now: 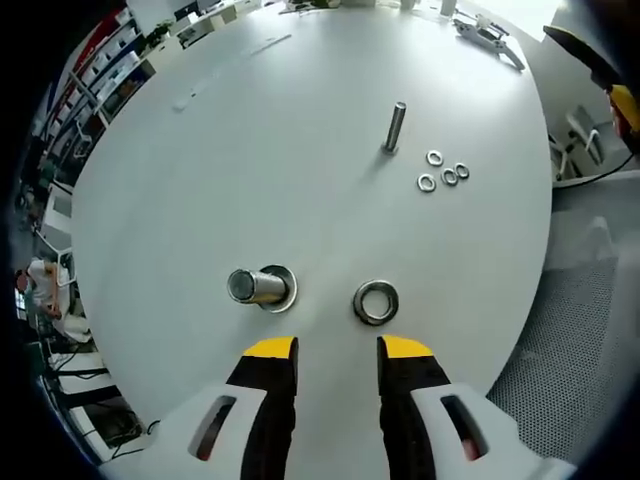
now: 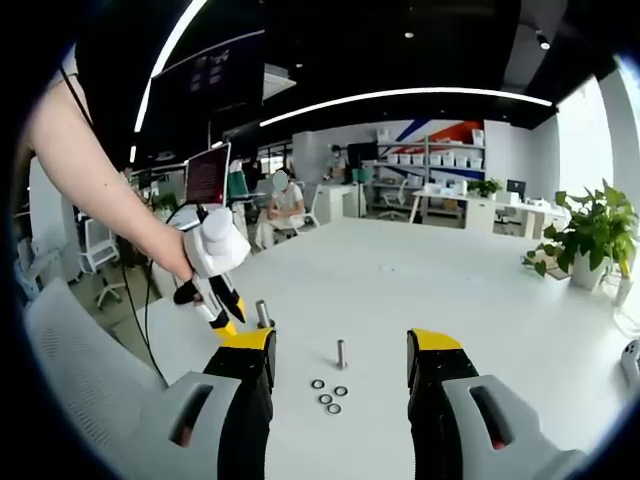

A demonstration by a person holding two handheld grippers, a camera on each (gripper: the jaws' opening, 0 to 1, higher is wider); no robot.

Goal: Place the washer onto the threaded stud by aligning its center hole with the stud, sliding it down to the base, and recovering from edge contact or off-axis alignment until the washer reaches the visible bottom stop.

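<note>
A washer (image 1: 375, 302) lies flat on the white surface (image 1: 300, 180), just beyond the tip of the left gripper's (image 1: 340, 348) right finger and slightly outside the gap. Beside it, to the left in the left gripper view, a stud (image 1: 253, 287) stands on a round base flange; it is seen nearly end-on, so its axis is judged upright and pointing toward the camera. Washer and stud are near but apart. The coming move is judged to turn on that offset: the washer must be lifted, carried sideways over the stud tip and held level so its hole meets the axis.

The left fingers are parted wide and nothing is held between them. The right gripper (image 2: 340, 342) is likewise spread wide and empty, held well back from the work; the left gripper is plainly the nearer.

Farther off, a second stud (image 1: 395, 127) stands upright with four small washers (image 1: 443, 172) scattered beside it.

The right gripper view gives what the left does not: the left gripper (image 2: 222, 312) seen from outside, held in a hand and angled down toward the near stud (image 2: 263, 313), with the second stud (image 2: 341, 353) and small washers (image 2: 328, 391) between its own fingers. The large washer cannot be made out there.
</note>
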